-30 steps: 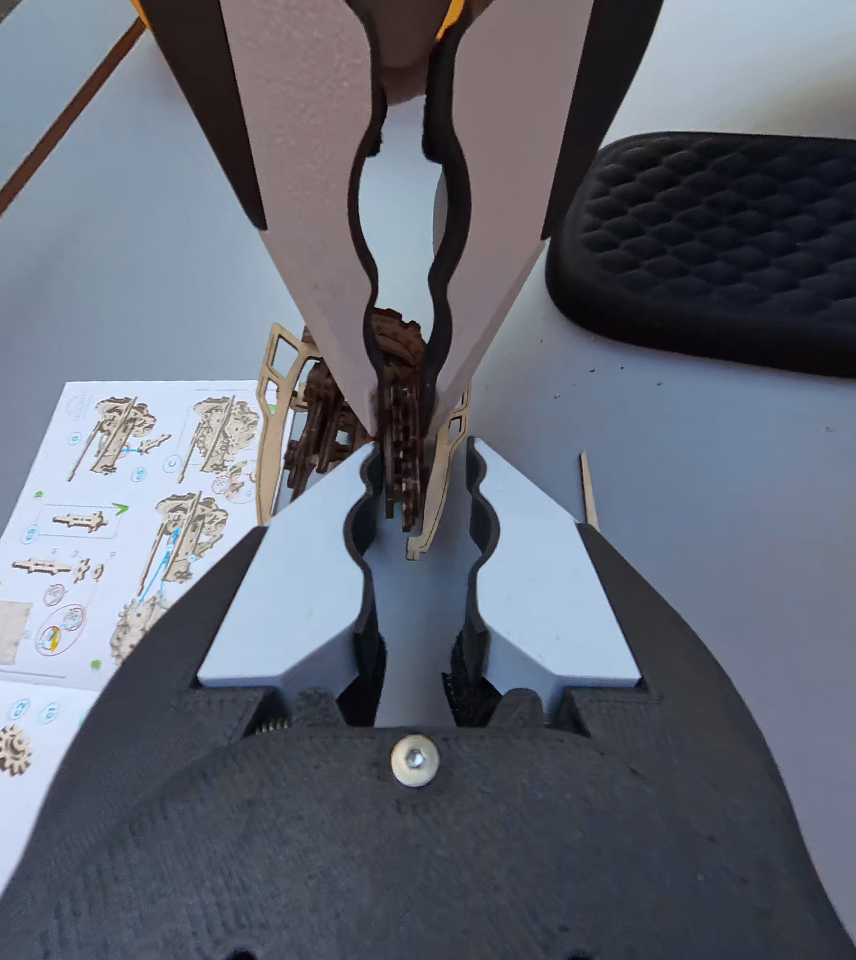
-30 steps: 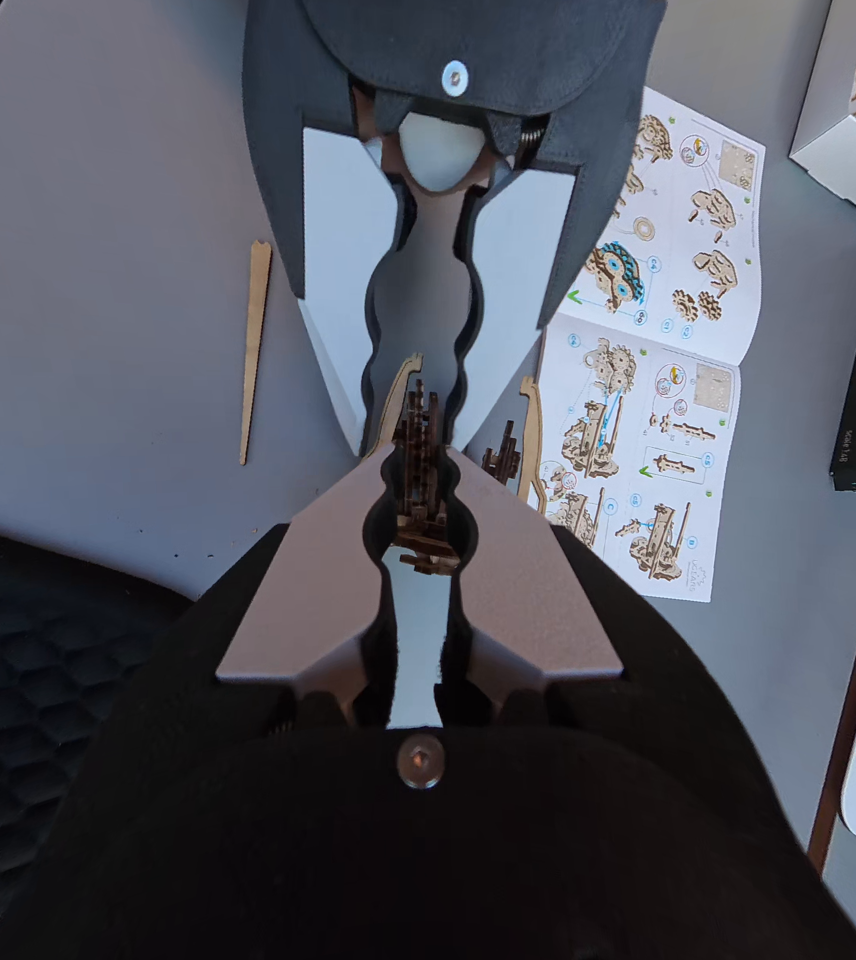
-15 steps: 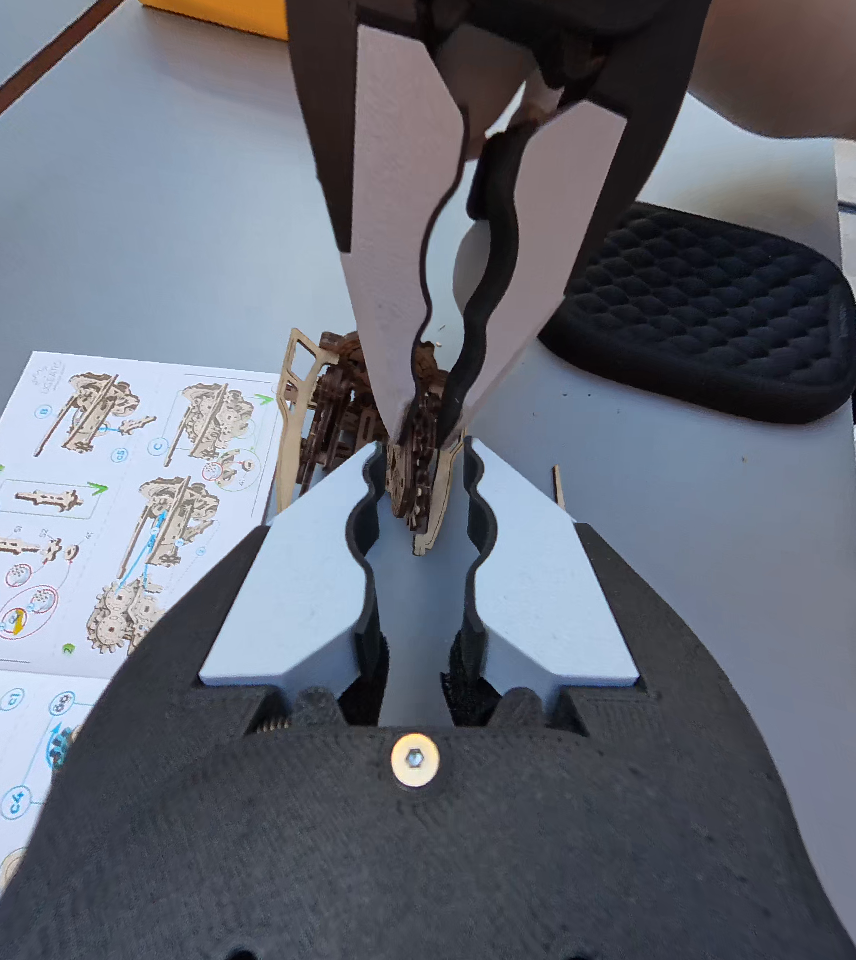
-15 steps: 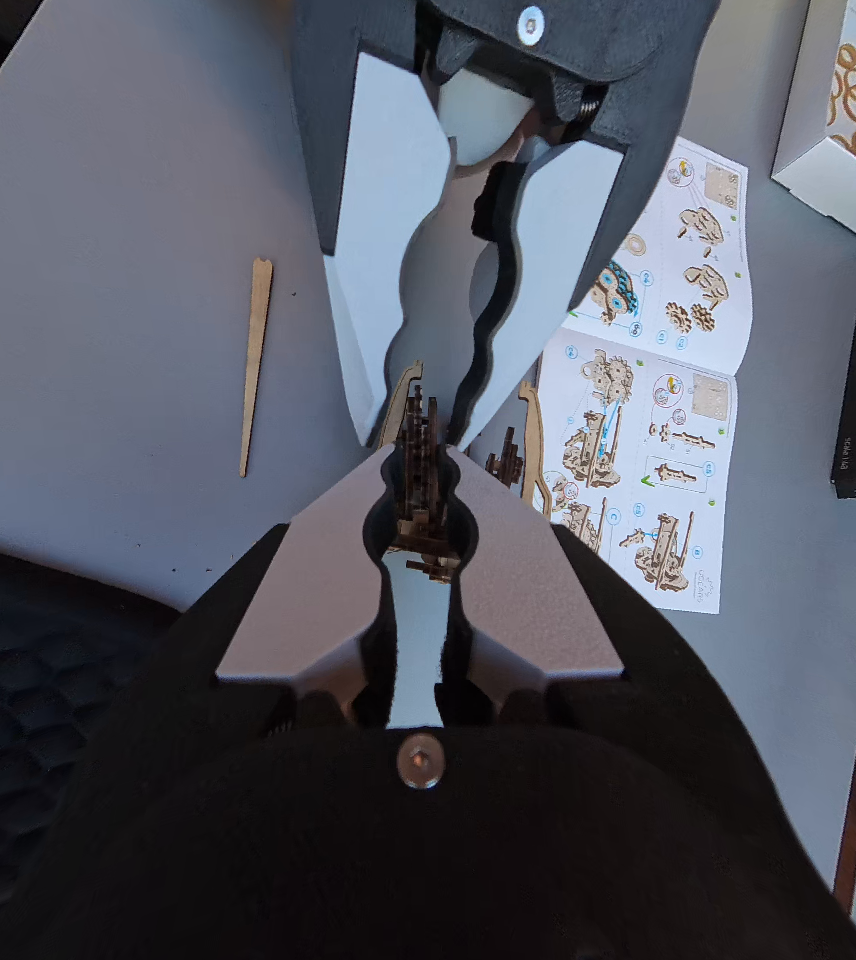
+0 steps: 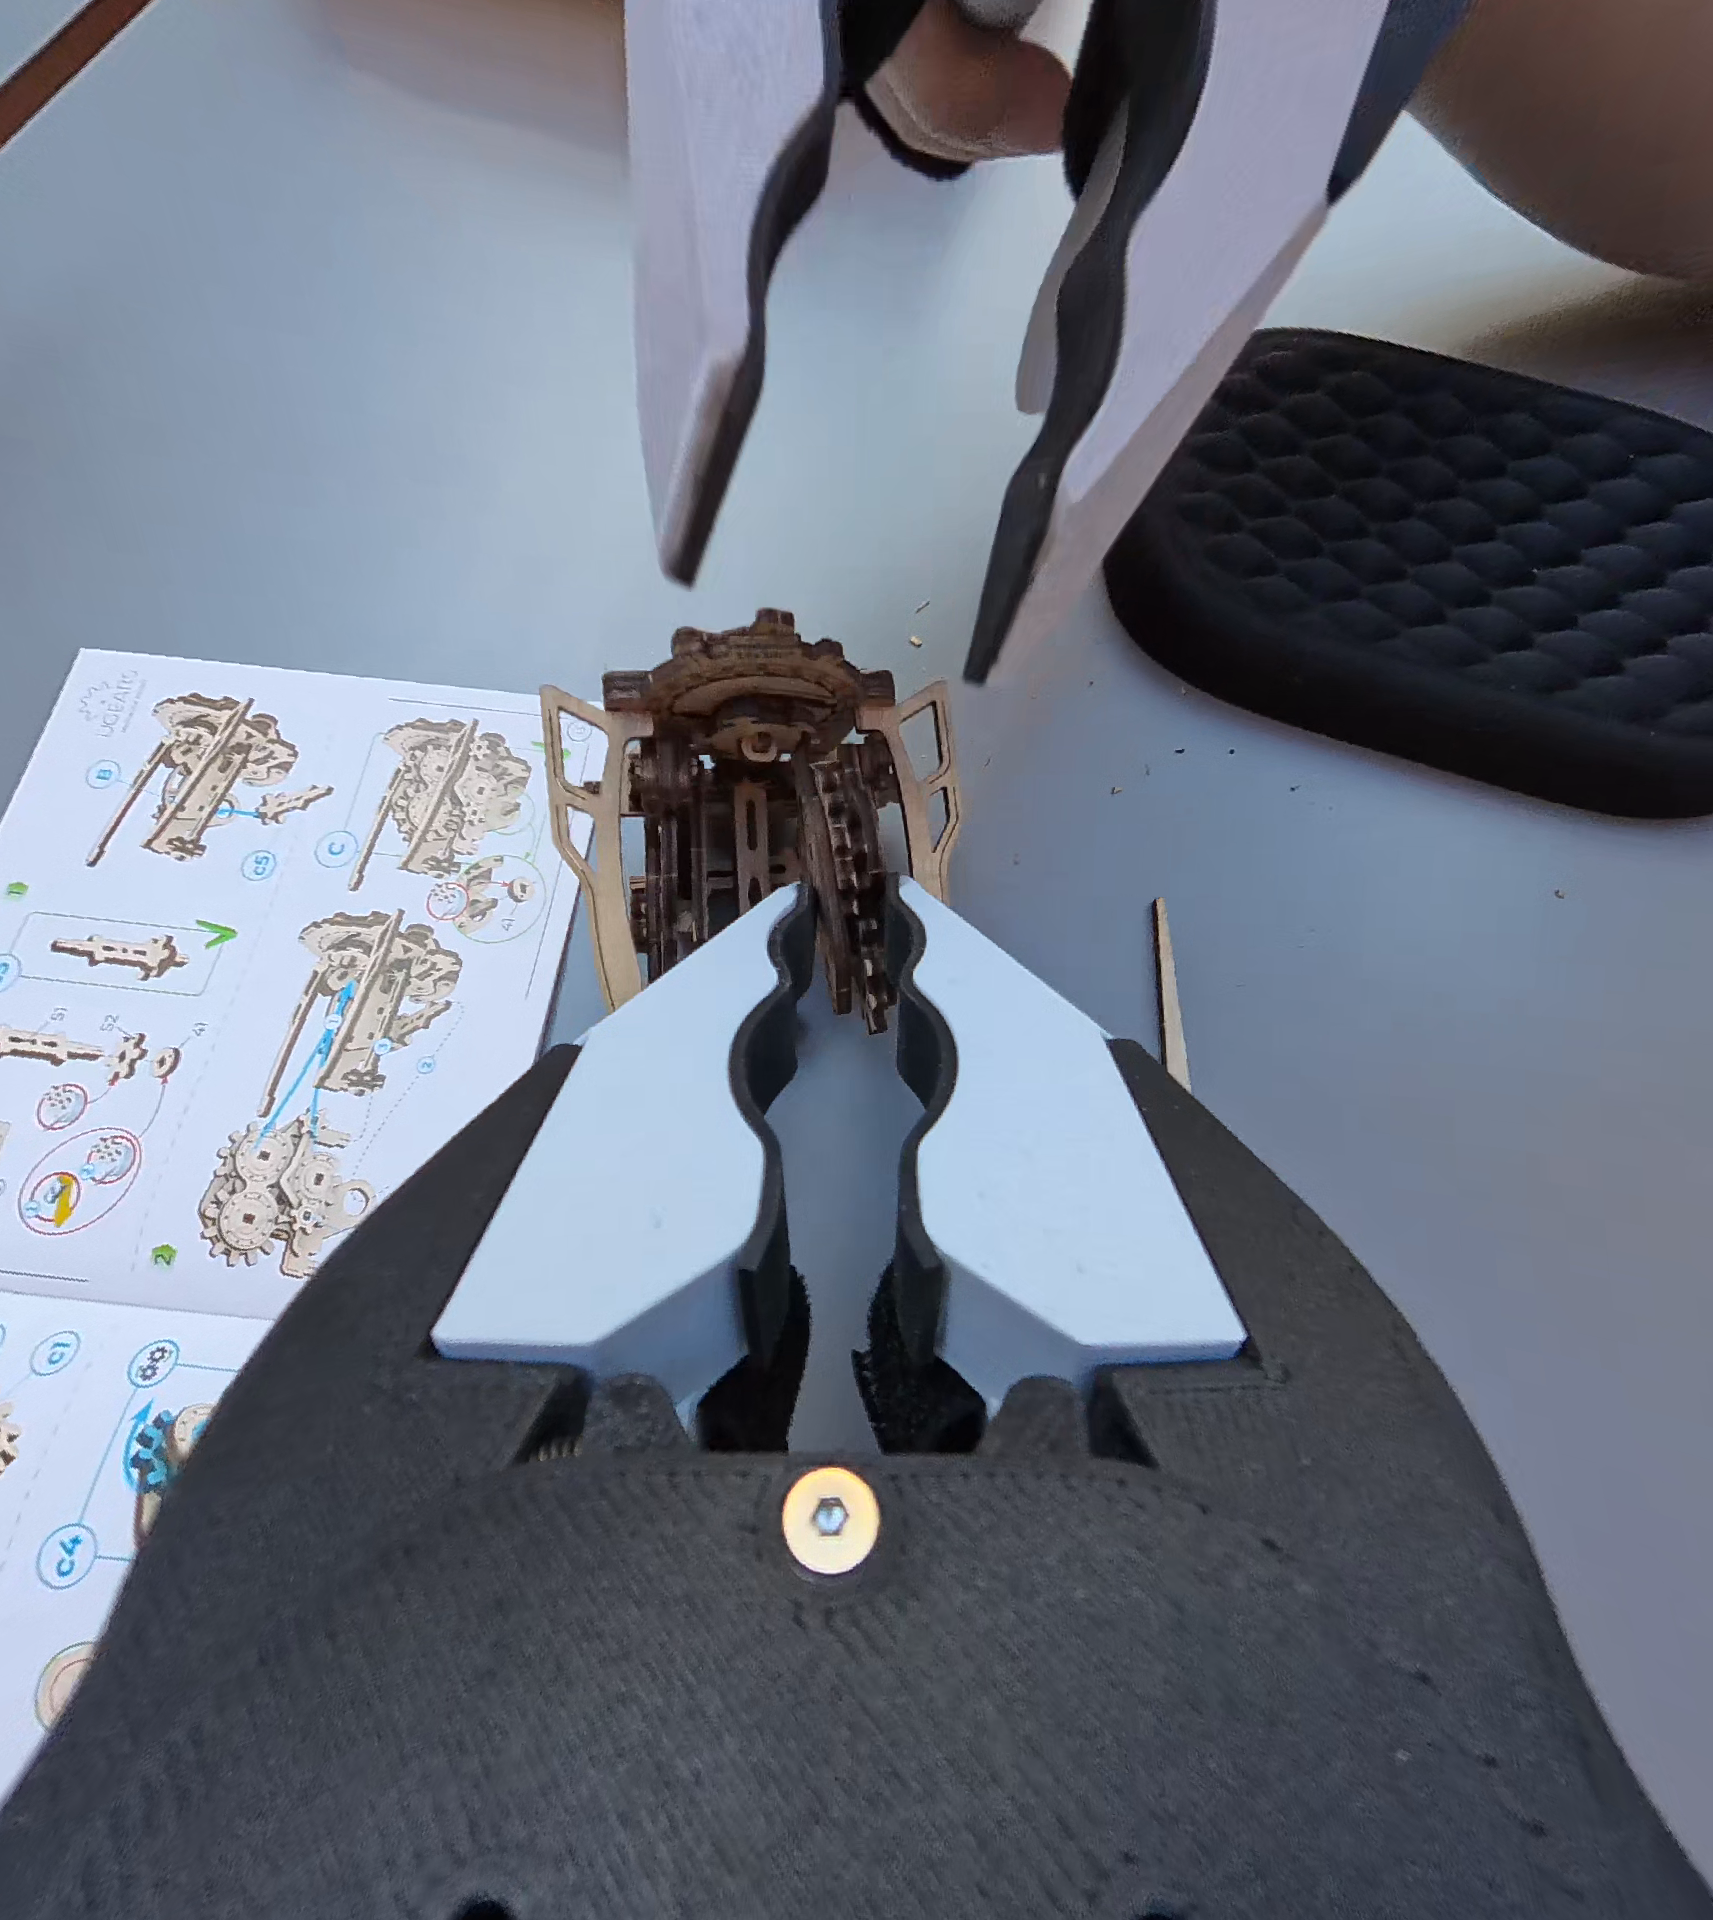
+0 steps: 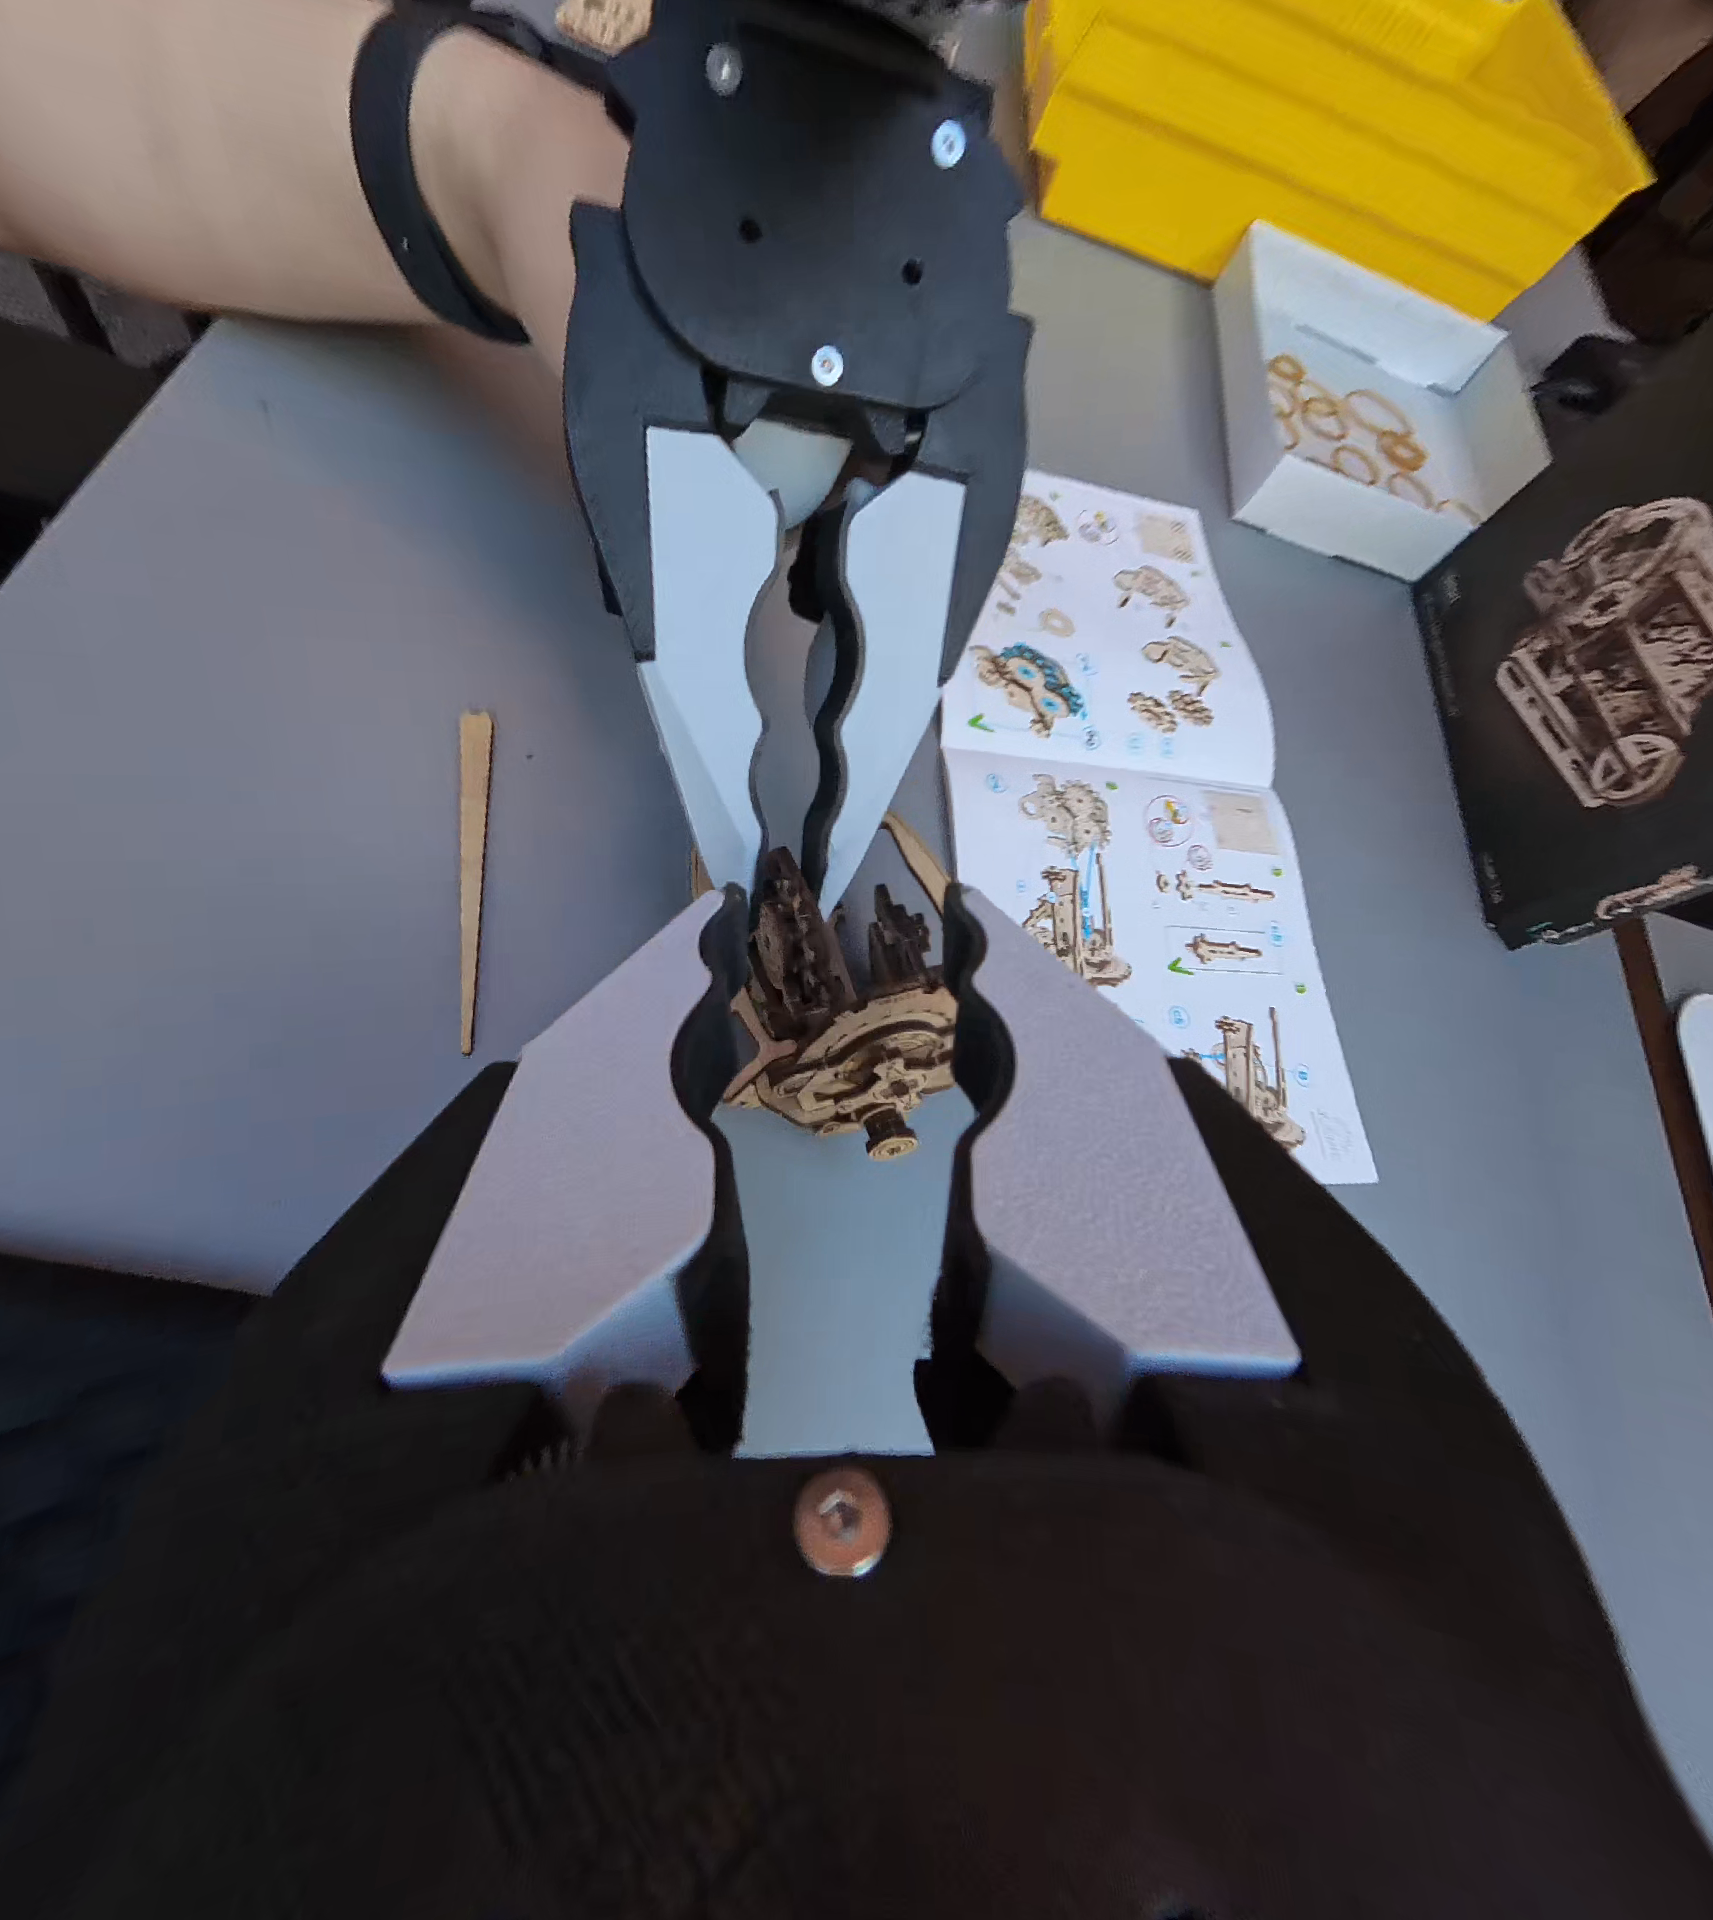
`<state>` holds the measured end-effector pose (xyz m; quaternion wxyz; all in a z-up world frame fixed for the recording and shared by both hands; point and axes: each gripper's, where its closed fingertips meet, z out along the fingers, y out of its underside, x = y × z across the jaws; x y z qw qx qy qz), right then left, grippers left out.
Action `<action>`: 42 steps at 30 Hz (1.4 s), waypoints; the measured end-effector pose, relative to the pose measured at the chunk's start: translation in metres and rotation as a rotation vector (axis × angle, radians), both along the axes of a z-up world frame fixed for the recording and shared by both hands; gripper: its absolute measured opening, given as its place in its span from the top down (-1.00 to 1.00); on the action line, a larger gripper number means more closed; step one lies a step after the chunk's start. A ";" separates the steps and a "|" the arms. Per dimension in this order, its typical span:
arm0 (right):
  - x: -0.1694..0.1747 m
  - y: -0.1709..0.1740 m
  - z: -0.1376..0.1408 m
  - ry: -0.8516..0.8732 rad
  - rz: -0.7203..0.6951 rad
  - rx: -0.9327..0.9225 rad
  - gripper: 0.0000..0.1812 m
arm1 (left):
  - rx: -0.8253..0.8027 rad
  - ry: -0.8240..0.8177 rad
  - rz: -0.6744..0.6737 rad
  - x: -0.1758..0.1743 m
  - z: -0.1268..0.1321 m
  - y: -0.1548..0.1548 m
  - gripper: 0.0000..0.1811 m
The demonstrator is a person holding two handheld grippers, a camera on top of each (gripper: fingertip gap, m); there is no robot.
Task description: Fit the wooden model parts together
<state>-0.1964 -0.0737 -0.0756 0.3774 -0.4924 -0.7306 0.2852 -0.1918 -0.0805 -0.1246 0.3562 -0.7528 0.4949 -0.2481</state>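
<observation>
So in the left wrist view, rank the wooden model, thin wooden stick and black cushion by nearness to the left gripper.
1. Wooden model: its gear sits between the left gripper tips.
2. Thin wooden stick: flat on the table, just right.
3. Black cushion: far right, beyond.

A grey table (image 5: 332, 395) bears, seen from the left gripper (image 5: 847, 920), the wooden model (image 5: 753, 800) at its tips, an open instruction sheet (image 5: 208, 966) to their left, a thin wooden stick (image 5: 1170, 987) just right, and a black honeycomb pad (image 5: 1475, 561) beyond on the right.
</observation>
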 end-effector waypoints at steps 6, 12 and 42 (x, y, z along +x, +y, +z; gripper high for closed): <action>0.038 0.011 -0.021 0.074 -0.074 -0.113 0.34 | 0.015 0.052 0.002 -0.002 -0.003 0.001 0.88; 0.043 0.021 -0.058 -0.006 -0.141 -0.098 0.34 | 0.027 0.085 -0.003 0.000 -0.003 0.002 0.89; 0.031 0.025 -0.040 0.127 -0.184 -0.723 0.83 | -0.260 -0.047 -0.017 0.001 0.004 0.016 0.89</action>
